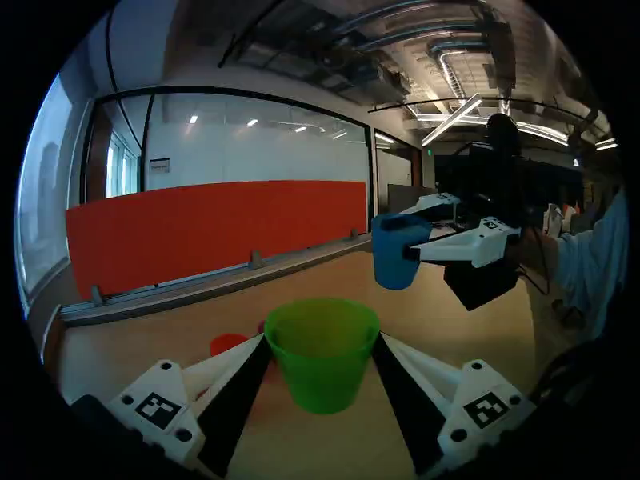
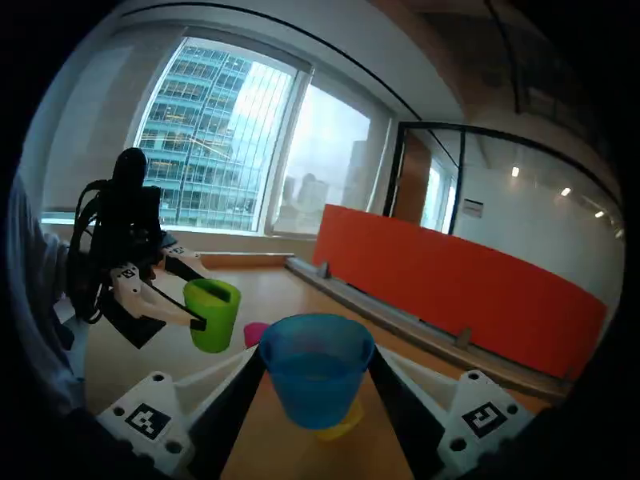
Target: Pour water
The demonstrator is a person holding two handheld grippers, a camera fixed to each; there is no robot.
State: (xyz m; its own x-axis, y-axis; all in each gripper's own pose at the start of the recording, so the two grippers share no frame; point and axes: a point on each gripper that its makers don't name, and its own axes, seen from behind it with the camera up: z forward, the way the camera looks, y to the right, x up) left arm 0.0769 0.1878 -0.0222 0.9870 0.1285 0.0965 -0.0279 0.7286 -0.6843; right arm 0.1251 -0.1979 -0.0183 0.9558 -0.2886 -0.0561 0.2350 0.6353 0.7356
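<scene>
- Left gripper (image 1: 320,344) is clamped on the green cup (image 1: 322,364), one finger on each side of the wall. The cup is upright, mouth up, held over the table (image 1: 448,320).
- Right gripper (image 2: 316,356) is clamped on the blue cup (image 2: 316,388) the same way, upright and off the table.
- There looks to be water low in the blue cup, so I judge it the source. I can't tell if the green cup has anything in it.
- In the left gripper view the blue cup sits up and to the right of the green one, rims clearly apart. The right gripper view also shows a gap between the cups.
- Done, as far as the frames show: both cups are grasped, lifted and facing each other.
- Left to do: bring the blue rim over the green mouth, tip it, pour, level it and set both cups down. No tilt and no stream is visible, so the pour has not yet begun.
- Risk: the grip is on smooth tapered walls, so a cup could slip when tipped.
- Clutter on the table: a small red item (image 1: 226,344), a pink item (image 2: 254,332) and a yellow item (image 2: 340,430) under the blue cup. There is an orange panel (image 1: 216,232) behind.
</scene>
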